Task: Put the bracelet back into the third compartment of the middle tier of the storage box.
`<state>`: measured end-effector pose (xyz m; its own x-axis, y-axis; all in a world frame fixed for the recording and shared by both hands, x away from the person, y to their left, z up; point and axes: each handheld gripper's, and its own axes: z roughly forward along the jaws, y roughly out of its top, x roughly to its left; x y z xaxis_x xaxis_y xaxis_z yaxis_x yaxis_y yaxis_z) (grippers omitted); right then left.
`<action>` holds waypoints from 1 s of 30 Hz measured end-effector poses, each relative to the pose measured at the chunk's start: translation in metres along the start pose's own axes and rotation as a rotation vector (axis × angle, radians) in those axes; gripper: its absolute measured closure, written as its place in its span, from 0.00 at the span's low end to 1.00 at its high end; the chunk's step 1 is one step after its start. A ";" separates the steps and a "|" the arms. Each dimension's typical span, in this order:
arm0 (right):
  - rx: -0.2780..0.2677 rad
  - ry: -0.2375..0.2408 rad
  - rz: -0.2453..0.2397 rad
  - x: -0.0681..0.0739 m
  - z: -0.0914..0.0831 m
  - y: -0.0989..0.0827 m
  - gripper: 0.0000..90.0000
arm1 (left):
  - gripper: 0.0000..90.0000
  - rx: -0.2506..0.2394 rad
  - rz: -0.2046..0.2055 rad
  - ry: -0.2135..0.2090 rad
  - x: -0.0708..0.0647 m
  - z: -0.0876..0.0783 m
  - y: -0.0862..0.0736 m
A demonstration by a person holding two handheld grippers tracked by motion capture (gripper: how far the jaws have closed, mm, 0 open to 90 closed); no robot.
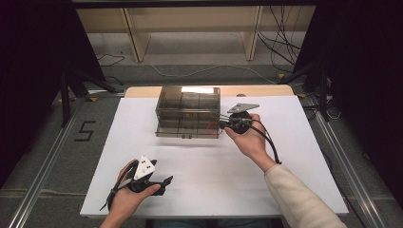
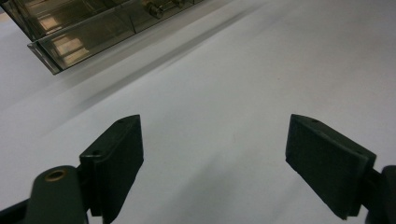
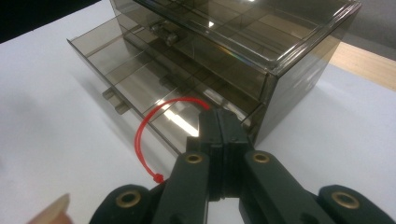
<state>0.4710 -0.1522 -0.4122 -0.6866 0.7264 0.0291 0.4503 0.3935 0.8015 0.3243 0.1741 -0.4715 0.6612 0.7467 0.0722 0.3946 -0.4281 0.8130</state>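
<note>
Fingers of my right gripper (image 3: pixel 223 122) are pressed tight together, pinching one end of a thin red loop (image 3: pixel 144 130); it arcs out to the left of the tips and comes back to a small knot beside the gripper's body. The tips sit at the near right corner of a smoky clear drawer box (image 1: pixel 188 110) on the white table (image 1: pixel 285 142), just over its bottom drawer (image 3: pixel 140 88), which stands pulled out. In the high view my right hand (image 1: pixel 248 137) holds that gripper (image 1: pixel 224 125) against the box's right front edge. My left gripper (image 2: pixel 215 154) rests well apart near the table's front, jaws spread wide with nothing but bare tabletop between them.
</note>
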 end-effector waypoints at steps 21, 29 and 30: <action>0.010 0.000 -0.012 0.001 0.010 0.008 1.00 | 0.21 0.000 -0.002 0.002 0.000 0.000 0.000; 0.014 -0.001 -0.009 0.003 0.015 0.011 1.00 | 0.21 -0.003 -0.005 0.001 0.000 0.001 0.000; 0.015 0.000 -0.009 0.003 0.015 0.011 1.00 | 0.21 -0.003 -0.005 0.001 0.000 0.001 0.000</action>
<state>0.4828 -0.1372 -0.4122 -0.6905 0.7230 0.0215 0.4527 0.4088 0.7924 0.3249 0.1741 -0.4720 0.6583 0.7496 0.0688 0.3963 -0.4229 0.8149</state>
